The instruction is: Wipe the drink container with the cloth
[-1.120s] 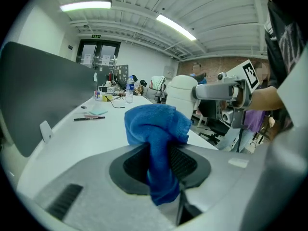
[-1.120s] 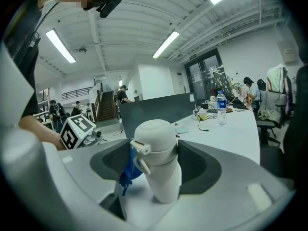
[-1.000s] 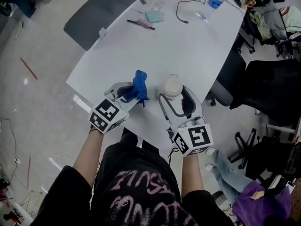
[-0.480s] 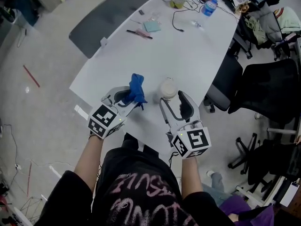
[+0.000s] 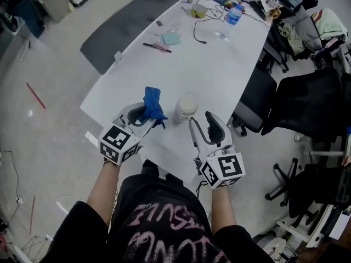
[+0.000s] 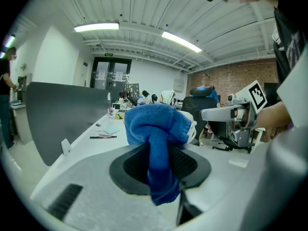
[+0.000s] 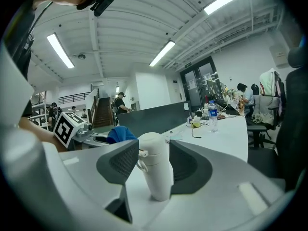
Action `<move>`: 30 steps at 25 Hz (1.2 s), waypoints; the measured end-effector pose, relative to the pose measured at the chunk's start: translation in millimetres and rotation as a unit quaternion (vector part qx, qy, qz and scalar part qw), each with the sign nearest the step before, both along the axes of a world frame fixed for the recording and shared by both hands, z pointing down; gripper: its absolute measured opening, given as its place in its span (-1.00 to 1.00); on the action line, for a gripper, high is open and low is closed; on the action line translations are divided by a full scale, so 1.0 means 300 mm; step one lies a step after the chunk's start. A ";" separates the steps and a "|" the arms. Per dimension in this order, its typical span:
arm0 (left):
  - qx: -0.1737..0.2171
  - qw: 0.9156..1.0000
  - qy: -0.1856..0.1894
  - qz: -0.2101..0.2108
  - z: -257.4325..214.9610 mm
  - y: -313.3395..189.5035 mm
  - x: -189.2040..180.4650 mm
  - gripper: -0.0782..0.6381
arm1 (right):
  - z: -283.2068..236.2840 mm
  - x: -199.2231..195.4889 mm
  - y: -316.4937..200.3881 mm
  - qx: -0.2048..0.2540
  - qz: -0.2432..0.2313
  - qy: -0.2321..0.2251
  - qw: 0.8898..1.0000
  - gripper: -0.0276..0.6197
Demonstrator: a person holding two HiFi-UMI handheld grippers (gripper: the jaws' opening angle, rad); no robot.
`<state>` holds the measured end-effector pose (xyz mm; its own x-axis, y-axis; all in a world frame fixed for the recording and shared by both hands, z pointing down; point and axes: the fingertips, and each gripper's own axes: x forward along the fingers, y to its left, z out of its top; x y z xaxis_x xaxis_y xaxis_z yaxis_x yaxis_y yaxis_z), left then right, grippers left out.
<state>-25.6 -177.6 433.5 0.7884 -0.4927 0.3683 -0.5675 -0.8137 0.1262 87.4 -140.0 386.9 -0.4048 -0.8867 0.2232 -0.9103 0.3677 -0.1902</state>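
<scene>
Table [image 5: 219, 64] bears capped white drink container [image 5: 185, 108].

A white lidded drink container [image 5: 185, 107] stands close to the near edge of the long white table [image 5: 219, 64]. Just beside it, on the person's left, a blue cloth [image 5: 152, 104] sits clamped between the jaws of the left gripper [image 5: 141, 114]. Farther back lie a black pen [image 5: 157, 47] and a pale square pad [image 5: 171, 38]. A clear plastic water bottle [image 5: 234, 14] stands at the far end. Black office chairs [image 5: 307, 103] stand along the table's right side.
</scene>
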 end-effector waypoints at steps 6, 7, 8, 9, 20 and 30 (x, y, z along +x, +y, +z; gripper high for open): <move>0.021 1.000 0.002 -0.001 -0.048 0.026 0.016 -0.50 | -0.028 0.022 0.019 0.009 0.002 0.007 1.000 -0.38; 0.023 1.000 0.003 -0.003 -0.054 0.030 0.018 -0.50 | -0.032 0.025 0.023 0.010 0.002 0.009 1.000 -0.40; 0.025 1.000 0.003 -0.004 -0.059 0.035 0.021 -0.50 | -0.036 0.028 0.026 0.011 0.002 0.010 1.000 -0.43; 0.027 1.000 0.003 -0.005 -0.064 0.039 0.023 -0.50 | -0.039 0.031 0.029 0.012 0.003 0.011 1.000 -0.45; 0.054 0.998 0.014 -0.030 -0.148 0.077 0.037 -0.50 | -0.087 0.055 0.068 0.030 -0.005 0.016 0.999 -0.59; 0.083 0.995 0.021 -0.049 -0.222 0.114 0.068 -0.50 | -0.112 0.084 0.094 0.041 -0.004 0.024 0.999 -0.77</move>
